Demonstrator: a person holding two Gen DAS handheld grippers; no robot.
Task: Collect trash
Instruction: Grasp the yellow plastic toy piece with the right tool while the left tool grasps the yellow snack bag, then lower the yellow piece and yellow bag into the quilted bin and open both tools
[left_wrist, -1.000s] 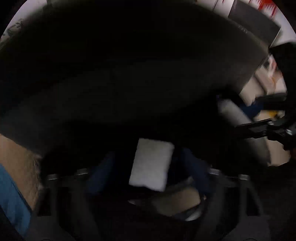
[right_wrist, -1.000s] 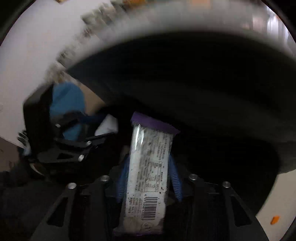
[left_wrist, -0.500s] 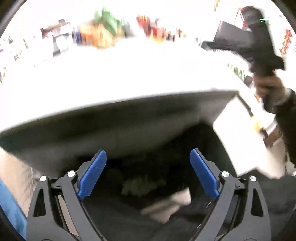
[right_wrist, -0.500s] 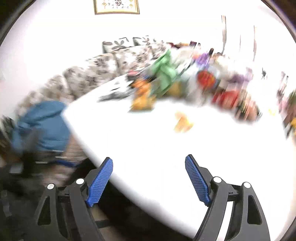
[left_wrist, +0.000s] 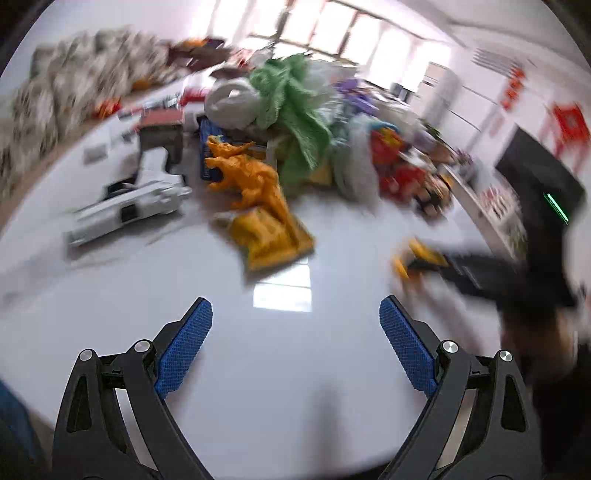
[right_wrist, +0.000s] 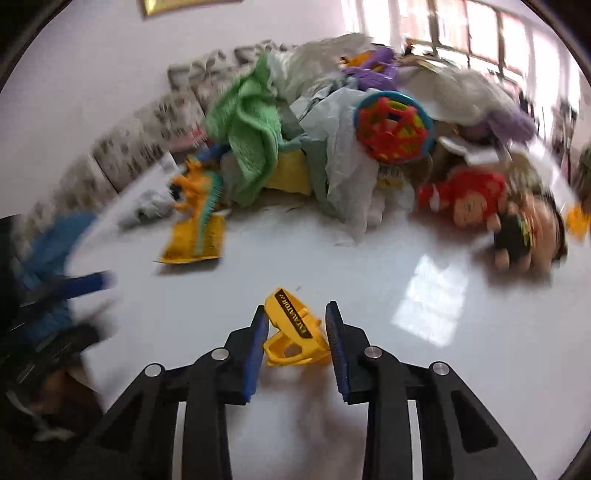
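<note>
My left gripper (left_wrist: 295, 332) is open and empty above the white table (left_wrist: 295, 387). A yellow snack wrapper (left_wrist: 273, 236) lies ahead of it, beside an orange toy dinosaur (left_wrist: 245, 177). My right gripper (right_wrist: 297, 328) has its jaws close around a yellow toy excavator part (right_wrist: 295, 332) on the table (right_wrist: 369, 369); contact with the pads is not clear. The yellow wrapper (right_wrist: 195, 240) lies to its far left. The right gripper also shows blurred at the right of the left wrist view (left_wrist: 424, 258).
A pile of cloths and toys fills the far side: green towel (right_wrist: 251, 133), colourful ball (right_wrist: 393, 127), red-haired doll (right_wrist: 469, 199). A white device (left_wrist: 129, 199) lies at the left. A patterned sofa (left_wrist: 55, 85) stands behind the table.
Both grippers came up out of the dark bin, released the white scrap and the snack bar, and now face the table. The right jaws have narrowed around the yellow toy part.
</note>
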